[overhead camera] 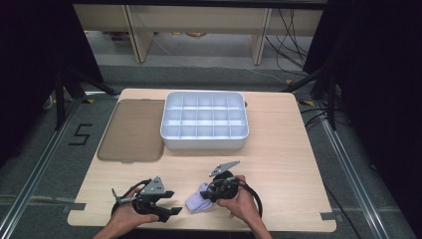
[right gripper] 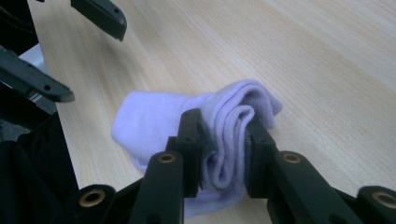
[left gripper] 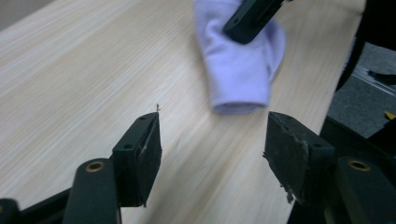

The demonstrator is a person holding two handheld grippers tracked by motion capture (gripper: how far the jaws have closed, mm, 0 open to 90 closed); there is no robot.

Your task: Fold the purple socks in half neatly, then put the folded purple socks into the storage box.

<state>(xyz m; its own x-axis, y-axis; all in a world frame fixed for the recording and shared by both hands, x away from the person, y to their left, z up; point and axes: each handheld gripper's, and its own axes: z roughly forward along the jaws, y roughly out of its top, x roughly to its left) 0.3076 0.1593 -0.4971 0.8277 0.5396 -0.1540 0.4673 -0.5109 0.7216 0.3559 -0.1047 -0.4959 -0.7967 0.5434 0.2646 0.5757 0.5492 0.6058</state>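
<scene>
A pale lilac sock (overhead camera: 198, 201) lies bunched on the wooden table (overhead camera: 278, 164) near its front edge. My right gripper (overhead camera: 208, 193) is shut on the sock (right gripper: 229, 135); its folds are squeezed between the two black pads. My left gripper (overhead camera: 175, 210) sits just left of the sock, open, with bare table between its jaws (left gripper: 212, 149). In the left gripper view the sock (left gripper: 240, 70) lies ahead, with a jaw of the right gripper over its top.
A white tray (overhead camera: 204, 143) divided into several compartments stands at the middle back of the table. A brownish translucent lid (overhead camera: 132, 130) lies flat to its left. The table's front edge runs close below both hands.
</scene>
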